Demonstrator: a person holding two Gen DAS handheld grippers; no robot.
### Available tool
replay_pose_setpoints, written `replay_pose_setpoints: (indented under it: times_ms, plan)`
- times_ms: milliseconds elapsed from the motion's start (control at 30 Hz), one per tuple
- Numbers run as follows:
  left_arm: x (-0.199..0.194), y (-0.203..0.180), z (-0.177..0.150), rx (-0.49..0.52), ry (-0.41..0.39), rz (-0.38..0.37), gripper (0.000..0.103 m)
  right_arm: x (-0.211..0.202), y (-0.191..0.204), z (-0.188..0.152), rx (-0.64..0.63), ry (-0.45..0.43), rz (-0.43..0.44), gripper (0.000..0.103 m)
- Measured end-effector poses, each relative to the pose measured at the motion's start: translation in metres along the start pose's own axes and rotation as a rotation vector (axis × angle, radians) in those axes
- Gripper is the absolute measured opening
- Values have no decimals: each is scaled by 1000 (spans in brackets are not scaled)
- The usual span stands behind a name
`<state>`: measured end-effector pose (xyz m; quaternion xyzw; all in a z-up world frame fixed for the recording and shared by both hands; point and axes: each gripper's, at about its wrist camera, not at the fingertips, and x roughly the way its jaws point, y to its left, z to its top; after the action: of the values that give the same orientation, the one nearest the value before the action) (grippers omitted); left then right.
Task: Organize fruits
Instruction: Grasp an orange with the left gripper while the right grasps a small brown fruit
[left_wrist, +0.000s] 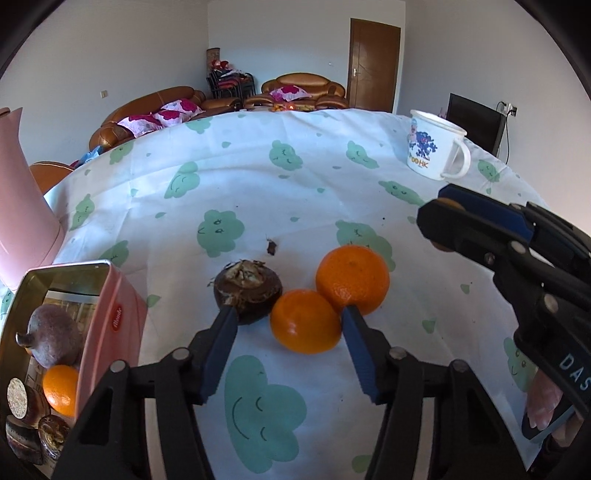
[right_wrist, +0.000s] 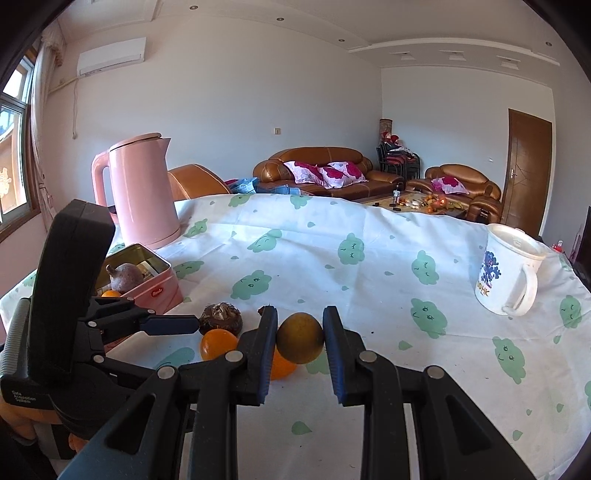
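Left wrist view: the left claw (left_wrist: 290, 312) is apart around the small orange (left_wrist: 304, 320) on the counter (left_wrist: 258, 192), beside a brown fruit (left_wrist: 249, 291) and bigger orange (left_wrist: 352, 278).

Right wrist view: the right claw (right_wrist: 300, 325) is clamped on a dull orange (right_wrist: 300, 336). The pink tin (right_wrist: 155, 288) holds fruit.

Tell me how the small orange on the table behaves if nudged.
Likely rolls: the small orange is round, on flat tablecloth. It apparently touches the bigger orange, so a nudge probably moves both. Glossy peel may slip.
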<state>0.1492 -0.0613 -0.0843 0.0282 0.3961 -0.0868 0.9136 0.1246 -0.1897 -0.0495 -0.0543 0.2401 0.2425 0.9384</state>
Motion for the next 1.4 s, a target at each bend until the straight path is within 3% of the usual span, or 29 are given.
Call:
replay_pose_setpoints:
  times_ms: [67, 500, 800, 1400]
  plan:
    - [-2, -2, -1, 11, -4, -6, 41, 0, 0, 0, 0, -3, 0, 27]
    - [-19, 1, -4, 3, -83, -15, 40, -4, -3, 0, 12, -24, 10, 27]
    - [-36, -4, -7, 30, -176, 17, 40, -10, -3, 0, 16, -53, 16, 27]
    - [-53, -7, -12, 40, -271, 46, 40, -21, -1, -2, 4, -110, 24, 27]
